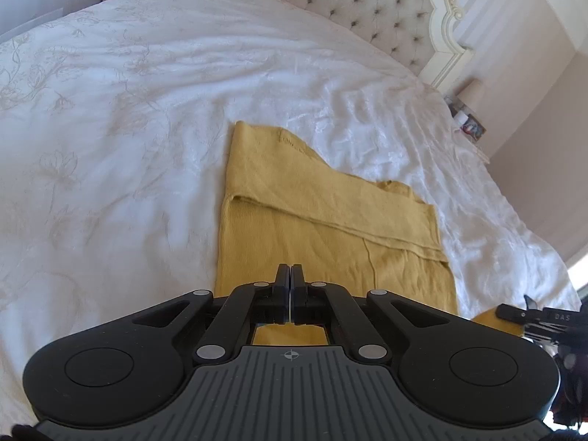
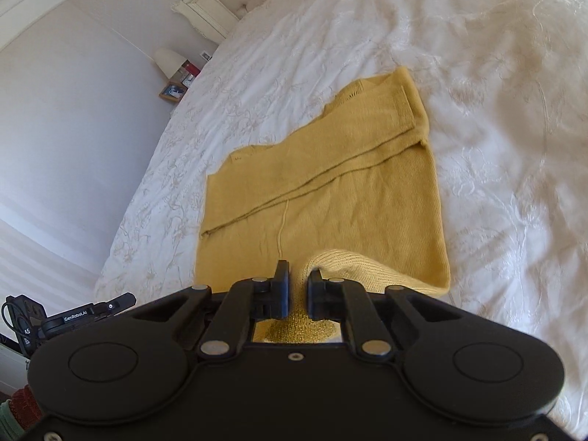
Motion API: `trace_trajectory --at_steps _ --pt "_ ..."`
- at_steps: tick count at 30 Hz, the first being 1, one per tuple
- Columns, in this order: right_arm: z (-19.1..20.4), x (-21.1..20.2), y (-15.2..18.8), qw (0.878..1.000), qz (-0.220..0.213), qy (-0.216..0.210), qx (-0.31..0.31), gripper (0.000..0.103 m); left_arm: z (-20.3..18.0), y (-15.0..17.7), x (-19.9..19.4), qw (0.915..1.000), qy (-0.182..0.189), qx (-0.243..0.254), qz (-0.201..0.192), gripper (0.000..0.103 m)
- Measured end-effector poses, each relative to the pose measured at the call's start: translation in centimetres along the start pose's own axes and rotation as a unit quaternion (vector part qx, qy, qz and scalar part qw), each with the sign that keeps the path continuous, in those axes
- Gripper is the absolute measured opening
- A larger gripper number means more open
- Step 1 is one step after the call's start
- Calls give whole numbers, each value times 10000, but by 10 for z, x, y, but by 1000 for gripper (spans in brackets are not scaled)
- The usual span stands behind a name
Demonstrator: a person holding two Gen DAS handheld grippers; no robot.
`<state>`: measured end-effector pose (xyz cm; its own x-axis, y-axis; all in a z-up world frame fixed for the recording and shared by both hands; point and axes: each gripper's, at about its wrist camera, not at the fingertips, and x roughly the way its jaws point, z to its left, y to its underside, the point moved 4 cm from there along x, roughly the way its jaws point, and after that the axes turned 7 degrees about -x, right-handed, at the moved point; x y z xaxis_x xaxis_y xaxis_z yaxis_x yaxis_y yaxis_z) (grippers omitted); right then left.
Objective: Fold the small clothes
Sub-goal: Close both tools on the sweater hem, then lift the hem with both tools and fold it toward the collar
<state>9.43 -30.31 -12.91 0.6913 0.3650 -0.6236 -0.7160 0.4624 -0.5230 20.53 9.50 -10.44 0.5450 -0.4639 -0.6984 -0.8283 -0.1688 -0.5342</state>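
the left black two-finger gripper [image 1: 290,268] has its fingers pressed together with nothing visible between them, over the near hem of the mustard-yellow knit sweater [image 1: 330,228]. the right black two-finger gripper [image 2: 298,281] clamps a lifted fold of that hem. the sweater lies partly folded on the white embroidered bedspread [image 1: 128,110], the cream tufted headboard [image 1: 367,3] beyond.

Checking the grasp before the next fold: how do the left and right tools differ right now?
The left tool has its fingers pressed flat together with no cloth visible between them; the right tool has a gap between its fingers, with the lifted hem of the yellow sweater bunched in it. Both hover at the sweater's near edge on the white bedspread.
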Motion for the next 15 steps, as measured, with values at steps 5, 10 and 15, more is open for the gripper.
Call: trace_trajectory --at_steps 5,10,15 --pt "0 22 -33 9999 -97 103 -33 16 0 -28 23 9996 28 261 -63 0" --pt "-7 41 -45 9994 -77 324 85 16 9 -28 39 9966 -90 764 295 2" --pt "-17 58 -51 9980 -66 517 358 16 24 -14 45 9928 -345 956 630 2"
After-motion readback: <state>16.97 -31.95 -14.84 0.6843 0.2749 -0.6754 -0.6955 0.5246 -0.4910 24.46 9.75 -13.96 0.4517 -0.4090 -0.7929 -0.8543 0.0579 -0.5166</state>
